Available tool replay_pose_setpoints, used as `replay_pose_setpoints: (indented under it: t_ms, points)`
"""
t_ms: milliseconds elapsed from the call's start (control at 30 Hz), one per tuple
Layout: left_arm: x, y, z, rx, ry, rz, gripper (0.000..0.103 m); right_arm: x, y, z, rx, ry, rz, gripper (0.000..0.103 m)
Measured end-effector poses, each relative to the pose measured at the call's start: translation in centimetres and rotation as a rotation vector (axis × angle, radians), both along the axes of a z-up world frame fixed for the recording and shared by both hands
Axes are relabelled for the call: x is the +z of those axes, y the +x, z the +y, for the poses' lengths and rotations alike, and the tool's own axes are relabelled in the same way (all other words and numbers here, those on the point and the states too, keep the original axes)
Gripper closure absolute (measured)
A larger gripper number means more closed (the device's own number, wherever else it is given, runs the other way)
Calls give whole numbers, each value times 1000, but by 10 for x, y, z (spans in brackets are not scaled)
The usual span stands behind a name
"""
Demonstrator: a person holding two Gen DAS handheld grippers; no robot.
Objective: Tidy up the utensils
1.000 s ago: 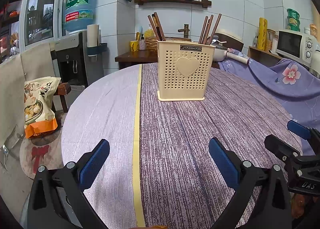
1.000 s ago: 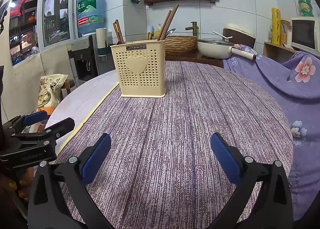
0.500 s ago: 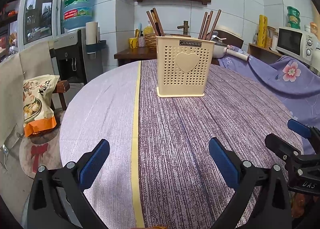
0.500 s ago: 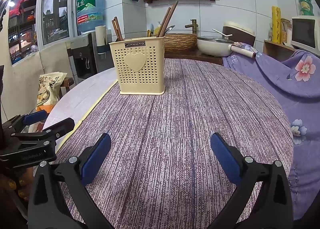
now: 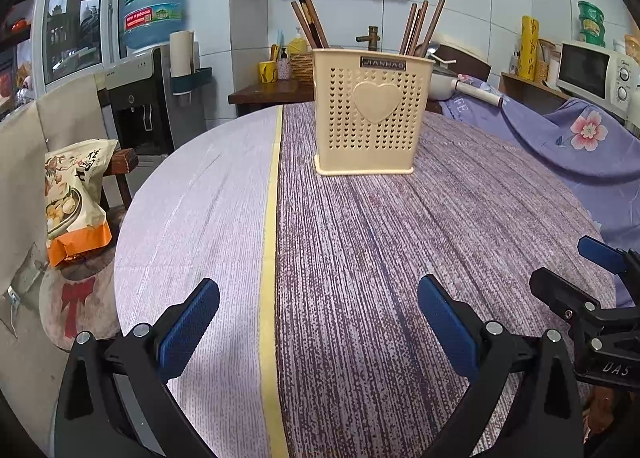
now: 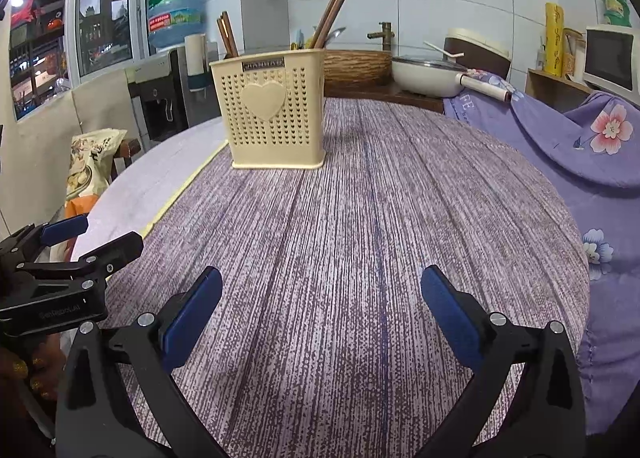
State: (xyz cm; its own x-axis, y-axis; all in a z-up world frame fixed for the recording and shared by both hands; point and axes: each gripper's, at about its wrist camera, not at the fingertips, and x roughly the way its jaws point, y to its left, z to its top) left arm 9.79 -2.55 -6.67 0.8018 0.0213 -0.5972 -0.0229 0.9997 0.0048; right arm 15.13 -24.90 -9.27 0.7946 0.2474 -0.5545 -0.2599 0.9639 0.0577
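Standing upright toward the far side of the round desk [image 5: 460, 218], the cream utensil holder [image 5: 374, 120] has brown chopsticks [image 5: 420, 24] poking out at both ends, leaning outward, with what looks like a spoon handle among them. Both tools hang low over the near edge, well apart from the holder and carrying nothing: the left tool [image 5: 318, 316] has its blue pads spread wide, and the right tool [image 6: 320, 308] is spread just as wide. From the left tool the holder lies ahead and slightly right; from the right tool, ahead and off to the left. Neither looks clearly nearer, I'd say. The sticks' long axes run near vertical, so any pinch would likely come sideways across the shafts.
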Motion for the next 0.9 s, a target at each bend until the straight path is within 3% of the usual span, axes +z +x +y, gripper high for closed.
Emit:
replay_pose_setpoints:
  t_ms: [367,633,900]
  points:
    - [-30,14,-3,2,20,159,6,-28,17,-1,-35,-80,135,5]
    - [-37,17,-1,2,3,192,6,-36,18,6,-37,-140,168,5]
    - [-37,19,-2,1,3,191,6,-41,21,-1,-48,-91,210,5]
